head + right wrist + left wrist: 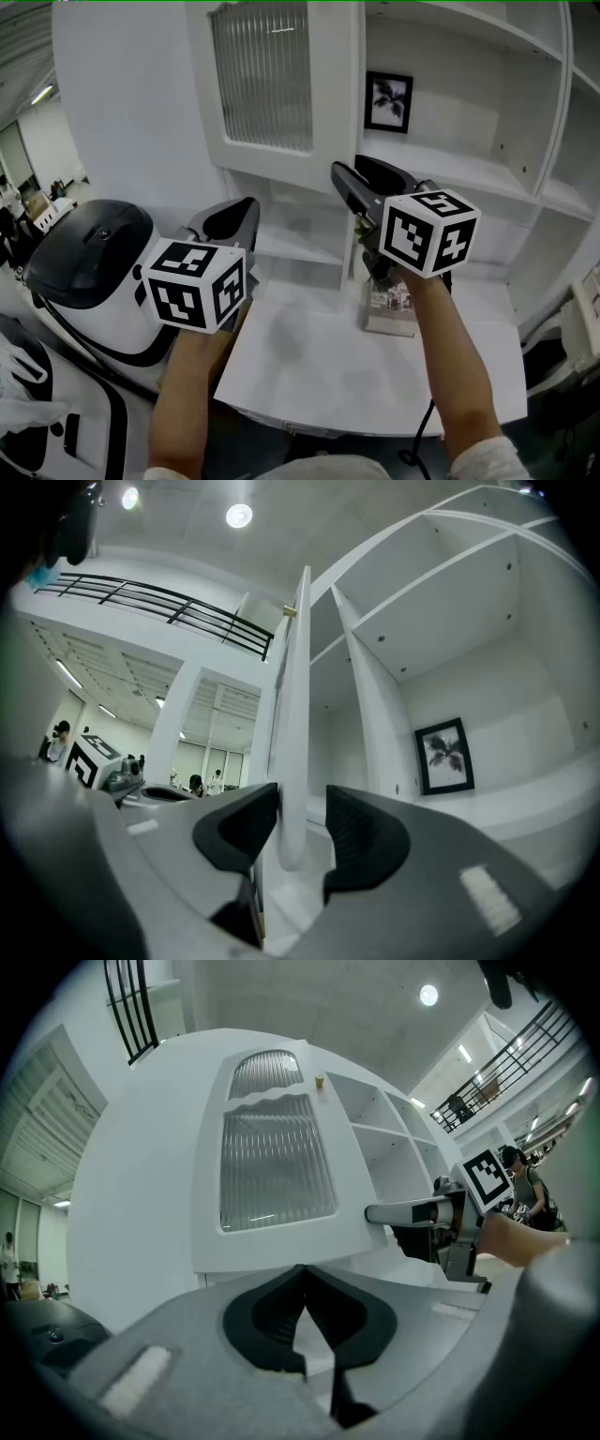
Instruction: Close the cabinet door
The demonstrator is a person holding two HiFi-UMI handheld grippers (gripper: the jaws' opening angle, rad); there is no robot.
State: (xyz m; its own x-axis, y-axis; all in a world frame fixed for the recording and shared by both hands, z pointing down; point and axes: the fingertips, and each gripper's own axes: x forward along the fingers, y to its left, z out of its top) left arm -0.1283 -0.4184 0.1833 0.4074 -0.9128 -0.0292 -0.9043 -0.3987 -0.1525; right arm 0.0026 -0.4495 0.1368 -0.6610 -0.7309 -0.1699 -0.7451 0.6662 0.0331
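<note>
Fingers [366, 841] of the right gripper [300, 803] stand apart, straddling the free edge of the cabinet door [292, 714], which is still ajar beside the cabinet [375, 714]. The left gripper [302, 1288] is closed and empty. The closing swing seems to be in hand. Next, press the door flush.

right gripper [302, 822]: jaws apart | between jaws: door [298, 714], edge-on, upright; gap to the right-hand pad, left-hand pad just beside it, contact unclear | right of door: open shelves [450, 569], picture [445, 757] on back wall | left: railing [159, 607], lamp [239, 516] overhead
</note>
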